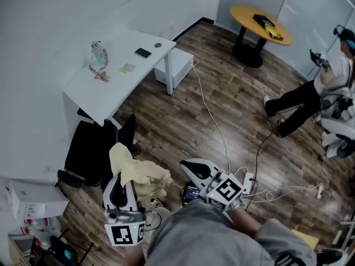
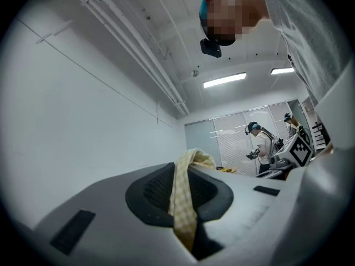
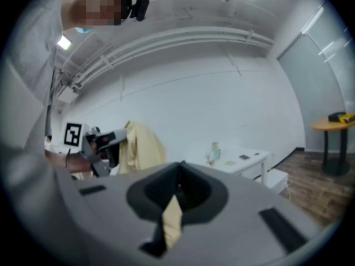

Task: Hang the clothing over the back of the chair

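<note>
The clothing (image 1: 136, 170) is a pale yellow checked garment, bunched between my two grippers just above the wood floor. In the head view my left gripper (image 1: 117, 177) is shut on its left part, and my right gripper (image 1: 186, 165) is shut on its right edge. The left gripper view has a strip of the cloth (image 2: 183, 204) pinched in the shut left gripper (image 2: 187, 170). A narrow fold of cloth (image 3: 172, 220) sits in the shut right gripper (image 3: 180, 169). The black chair (image 1: 91, 148) stands past the left gripper, tucked under the white desk (image 1: 133, 79).
On the desk are a small bottle (image 1: 98, 54) and a phone (image 1: 143, 52). A white box (image 1: 175, 65) stands beside the desk. Cables (image 1: 222, 137) run across the floor to my right. A round yellow table (image 1: 260, 21) and another person (image 1: 310, 93) are far right.
</note>
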A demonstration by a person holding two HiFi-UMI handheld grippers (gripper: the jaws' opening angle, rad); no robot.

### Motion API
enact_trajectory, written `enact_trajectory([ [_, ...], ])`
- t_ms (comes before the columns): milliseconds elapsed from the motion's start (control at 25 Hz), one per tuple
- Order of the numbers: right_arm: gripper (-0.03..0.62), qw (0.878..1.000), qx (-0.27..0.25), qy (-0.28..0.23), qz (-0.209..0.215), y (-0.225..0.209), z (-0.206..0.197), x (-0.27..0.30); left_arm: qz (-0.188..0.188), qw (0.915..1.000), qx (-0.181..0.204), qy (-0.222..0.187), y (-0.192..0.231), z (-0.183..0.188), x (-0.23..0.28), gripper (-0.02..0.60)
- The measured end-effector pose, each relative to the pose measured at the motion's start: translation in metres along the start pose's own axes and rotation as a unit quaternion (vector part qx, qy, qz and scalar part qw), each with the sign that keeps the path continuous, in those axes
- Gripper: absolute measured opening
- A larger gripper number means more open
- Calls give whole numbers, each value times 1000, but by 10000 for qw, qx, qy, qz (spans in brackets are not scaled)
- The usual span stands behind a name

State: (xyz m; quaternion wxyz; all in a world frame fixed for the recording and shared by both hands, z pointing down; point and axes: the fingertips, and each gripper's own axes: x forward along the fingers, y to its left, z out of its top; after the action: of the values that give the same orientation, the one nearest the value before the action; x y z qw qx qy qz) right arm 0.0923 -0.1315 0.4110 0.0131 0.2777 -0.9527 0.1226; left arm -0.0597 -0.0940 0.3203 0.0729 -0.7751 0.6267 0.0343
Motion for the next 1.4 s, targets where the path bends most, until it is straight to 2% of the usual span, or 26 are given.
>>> enact_trajectory([
  [400, 35, 9997, 0, -50, -242, 13, 8, 29, -285, 9992, -105, -247, 33, 14, 22, 60],
  [920, 35, 9975, -62, -225, -663, 24, 18, 47, -678, 9955, 36, -667, 69, 44, 49, 58],
  [1200, 35, 9955, -43, -324, -887, 24, 23, 53, -861, 9942, 60, -636, 85, 49, 60, 58],
  [1400, 35, 9945, -62, -420, -961, 23, 28, 61, -885, 9926, 162, -811, 100, 60, 69, 58],
])
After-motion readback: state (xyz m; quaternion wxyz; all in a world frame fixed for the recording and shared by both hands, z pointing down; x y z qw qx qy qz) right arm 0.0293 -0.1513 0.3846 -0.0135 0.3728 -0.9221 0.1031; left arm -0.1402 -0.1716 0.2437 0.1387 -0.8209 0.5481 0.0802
